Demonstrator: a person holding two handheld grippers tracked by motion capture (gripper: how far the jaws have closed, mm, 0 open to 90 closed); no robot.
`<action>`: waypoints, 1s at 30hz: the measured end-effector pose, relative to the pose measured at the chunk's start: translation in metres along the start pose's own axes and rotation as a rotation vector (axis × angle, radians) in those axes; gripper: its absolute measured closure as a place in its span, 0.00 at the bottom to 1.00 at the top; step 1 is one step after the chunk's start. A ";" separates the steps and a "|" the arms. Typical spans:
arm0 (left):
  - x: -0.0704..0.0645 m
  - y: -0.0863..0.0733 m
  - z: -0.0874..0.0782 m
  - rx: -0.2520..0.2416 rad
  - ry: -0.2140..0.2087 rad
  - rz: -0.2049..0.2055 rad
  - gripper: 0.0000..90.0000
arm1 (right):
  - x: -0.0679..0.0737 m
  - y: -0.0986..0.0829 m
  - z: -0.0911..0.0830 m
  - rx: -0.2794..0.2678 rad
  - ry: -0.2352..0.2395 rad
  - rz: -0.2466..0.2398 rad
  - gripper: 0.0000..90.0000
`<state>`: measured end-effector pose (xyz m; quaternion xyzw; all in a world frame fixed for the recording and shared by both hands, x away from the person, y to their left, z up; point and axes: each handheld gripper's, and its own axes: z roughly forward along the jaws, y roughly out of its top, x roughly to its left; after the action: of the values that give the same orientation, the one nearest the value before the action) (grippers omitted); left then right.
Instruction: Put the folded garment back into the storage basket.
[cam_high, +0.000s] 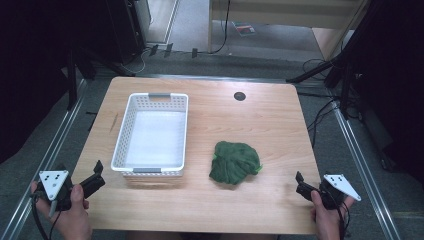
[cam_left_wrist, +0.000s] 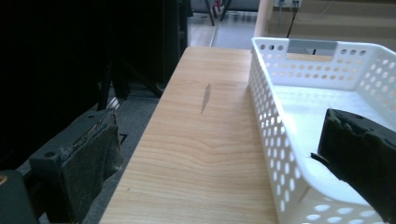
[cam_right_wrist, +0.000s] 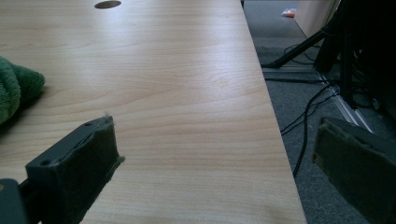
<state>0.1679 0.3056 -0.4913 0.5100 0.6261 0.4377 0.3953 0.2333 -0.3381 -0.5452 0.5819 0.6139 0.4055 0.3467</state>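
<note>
So both grippers sit at the near edge of the tabletop (cam_high: 225, 100), one at each corner. Left gripper (cam_high: 96, 175) has its jaws spread wide with nothing in them, just beside the near left corner of the basket (cam_high: 131, 122). Right gripper (cam_high: 300, 182) is the same deal, jaws wide and empty, straddling the tabletop's right edge. The green cloth (cam_high: 235, 162) lies bunched up a bit further in, between the basket and the right gripper, touching neither. The white basket looks empty. Far back there's a dark round hole (cam_high: 240, 96).
</note>
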 end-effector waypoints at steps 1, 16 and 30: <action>-0.002 0.001 0.000 -0.001 -0.007 0.003 0.00 | 0.000 0.000 0.000 0.001 0.000 0.001 0.00; -0.045 0.013 0.005 0.027 -0.105 0.041 0.00 | -0.001 0.000 0.000 0.002 -0.002 0.013 0.00; -0.095 0.024 0.011 0.034 -0.197 0.070 0.00 | 0.000 0.000 0.000 0.003 -0.005 0.011 0.00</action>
<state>0.2008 0.2156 -0.4675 0.5787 0.5735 0.3883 0.4306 0.2329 -0.3381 -0.5452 0.5869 0.6103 0.4051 0.3449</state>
